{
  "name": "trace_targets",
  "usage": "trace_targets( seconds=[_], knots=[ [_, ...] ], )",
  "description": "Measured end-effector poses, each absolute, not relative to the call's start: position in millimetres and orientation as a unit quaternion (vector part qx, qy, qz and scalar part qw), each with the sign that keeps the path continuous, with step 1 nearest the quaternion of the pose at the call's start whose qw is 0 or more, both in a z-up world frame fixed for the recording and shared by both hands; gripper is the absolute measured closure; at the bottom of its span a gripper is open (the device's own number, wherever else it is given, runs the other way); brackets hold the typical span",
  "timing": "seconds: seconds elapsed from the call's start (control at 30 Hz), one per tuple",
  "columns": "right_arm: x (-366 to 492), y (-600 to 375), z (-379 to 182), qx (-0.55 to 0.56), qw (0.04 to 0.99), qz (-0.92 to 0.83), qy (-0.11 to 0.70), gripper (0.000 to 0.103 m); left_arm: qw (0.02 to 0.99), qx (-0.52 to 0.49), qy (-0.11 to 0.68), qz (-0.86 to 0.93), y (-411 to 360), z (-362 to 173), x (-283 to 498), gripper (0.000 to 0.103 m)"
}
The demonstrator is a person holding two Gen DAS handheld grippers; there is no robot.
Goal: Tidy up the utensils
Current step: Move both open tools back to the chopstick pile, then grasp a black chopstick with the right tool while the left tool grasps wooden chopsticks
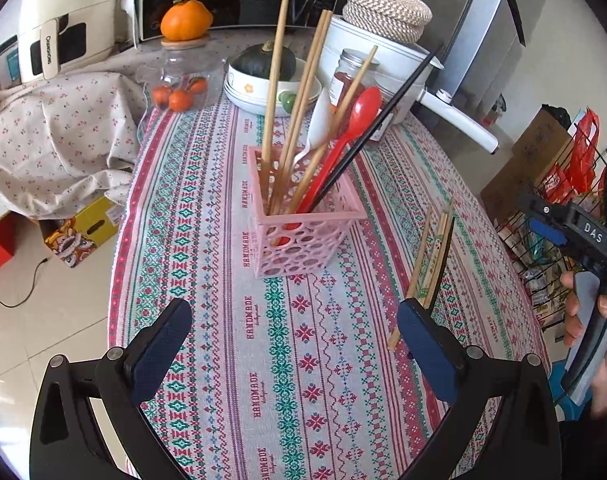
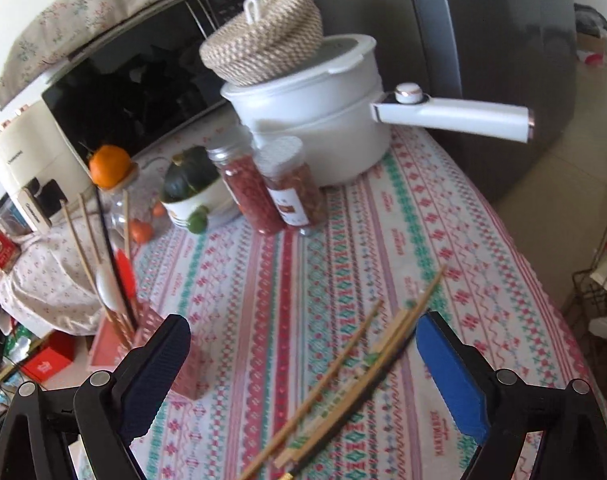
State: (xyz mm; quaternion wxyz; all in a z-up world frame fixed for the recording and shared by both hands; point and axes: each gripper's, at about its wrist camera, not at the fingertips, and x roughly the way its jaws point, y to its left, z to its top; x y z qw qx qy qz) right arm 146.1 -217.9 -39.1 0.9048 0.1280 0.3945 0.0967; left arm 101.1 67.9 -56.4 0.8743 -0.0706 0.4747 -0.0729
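Chopsticks (image 2: 343,376) lie loose on the surface (image 2: 287,264) under your released right hand-held gripper (image 2: 303,364); left hand-held gripper (image 1: 293,344) also released. Pinch unevenly and they scatter, or tip the basket (image 1: 299,236).

In the basket (image 1: 299,236): four bamboo chopsticks (image 1: 274,92), one black chopstick (image 1: 387,114), two spoons (image 1: 355,124) — several chopsticks loose (image 1: 431,264), count unclear.

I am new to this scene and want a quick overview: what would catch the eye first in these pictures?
First, the pink basket in the middle of the patterned tablecloth, with chopsticks, a red spoon and a white spoon standing in it. To its right, loose chopsticks lie flat on the cloth. Behind stands a white pot with a woven lid on top.
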Motion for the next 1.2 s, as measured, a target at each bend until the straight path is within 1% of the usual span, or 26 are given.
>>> trace_targets(
  seconds=[0.3, 0.43, 0.77, 0.9, 1.0, 1.1, 1.2],
  knots=[
    [172.7, -243.7, -113.4, 0.122, 0.842, 0.004, 0.526, 0.008, 0.859, -0.060, 0.500, -0.088, 54.6, -73.1, 108.7, 0.000],
    [185.9, -246.6, -140.6, 0.125, 0.816, -0.018, 0.563, 0.008, 0.856, -0.057, 0.505, -0.091, 53.6, -77.3, 110.1, 0.000],
    [204.4, -233.9, -165.2, 0.084, 0.808, -0.057, 0.580, 0.007, 0.854, -0.049, 0.508, -0.101, 50.8, -79.0, 112.8, 0.000],
    [207.8, -224.1, -168.9, 0.067, 0.813, -0.052, 0.576, 0.003, 0.854, -0.041, 0.507, -0.110, 45.3, -78.2, 111.1, 0.000],
    [205.5, -208.5, -169.9, 0.023, 0.814, -0.047, 0.579, 0.002, 0.853, -0.039, 0.506, -0.122, 39.4, -76.6, 108.1, 0.000],
    [197.8, -205.7, -167.3, 0.022, 0.803, -0.031, 0.595, 0.005, 0.854, -0.017, 0.499, -0.148, 24.8, -75.2, 102.0, 0.000],
    [188.6, -210.2, -160.7, 0.021, 0.801, -0.023, 0.598, 0.019, 0.847, 0.020, 0.503, -0.171, 4.9, -80.0, 95.8, 0.000]
  ],
)
